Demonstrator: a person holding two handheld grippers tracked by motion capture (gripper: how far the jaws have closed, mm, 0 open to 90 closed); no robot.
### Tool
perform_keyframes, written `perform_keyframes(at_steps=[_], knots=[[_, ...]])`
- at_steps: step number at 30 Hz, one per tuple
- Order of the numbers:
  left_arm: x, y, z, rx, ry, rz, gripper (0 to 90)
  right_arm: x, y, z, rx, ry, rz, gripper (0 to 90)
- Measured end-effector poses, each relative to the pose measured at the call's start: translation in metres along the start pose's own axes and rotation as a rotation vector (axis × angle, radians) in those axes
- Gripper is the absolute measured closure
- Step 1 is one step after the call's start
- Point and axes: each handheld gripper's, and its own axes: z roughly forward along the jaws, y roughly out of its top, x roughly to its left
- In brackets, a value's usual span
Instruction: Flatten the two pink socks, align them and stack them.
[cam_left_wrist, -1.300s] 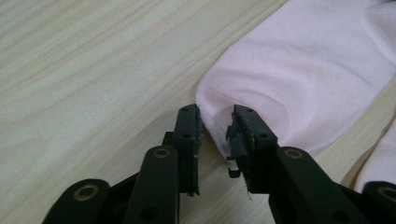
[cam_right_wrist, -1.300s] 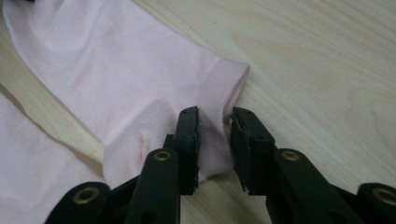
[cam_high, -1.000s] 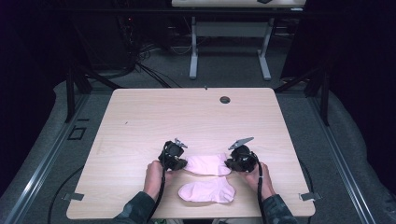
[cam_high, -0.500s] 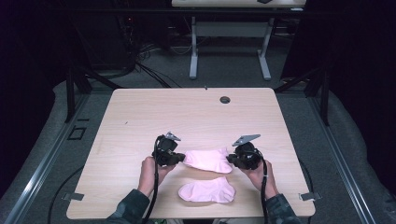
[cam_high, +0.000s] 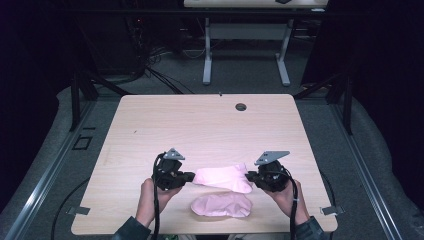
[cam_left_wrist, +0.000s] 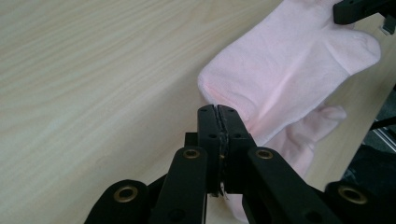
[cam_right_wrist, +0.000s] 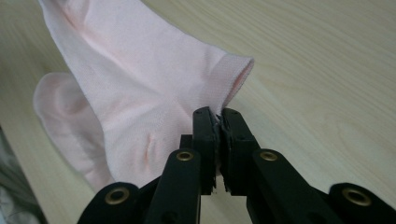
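Sock (cam_high: 223, 176) btwn both grippers (pinched).

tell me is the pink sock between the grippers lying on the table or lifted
Lifted: the upper sock hangs stretched between the left gripper and right gripper, above the second sock.

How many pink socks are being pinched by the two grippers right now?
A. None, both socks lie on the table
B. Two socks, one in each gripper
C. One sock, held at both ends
C: the left gripper and the right gripper each pinch an end of the upper pink sock, while the second sock lies on the table.
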Motion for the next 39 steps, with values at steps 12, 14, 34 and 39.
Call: perform_keyframes(at_steps=[12,14,34,39], knots=[[-0.016,-0.044,0.01,0.069,-0.037,-0.031,88.9,0.017,-0.029,0.01,0.057,0.051,-0.002,85.3],[-0.017,-0.048,0.012,0.08,-0.039,-0.026,88.9,0.019,-0.034,0.014,0.073,0.058,0.0,85.3],[-0.026,-0.05,0.019,0.078,0.095,0.021,51.4,0.023,-0.049,0.021,0.066,0.037,0.035,63.3],[-0.035,-0.045,0.03,0.111,0.099,0.06,52.7,0.033,-0.047,0.027,0.081,0.045,-0.001,63.8]])
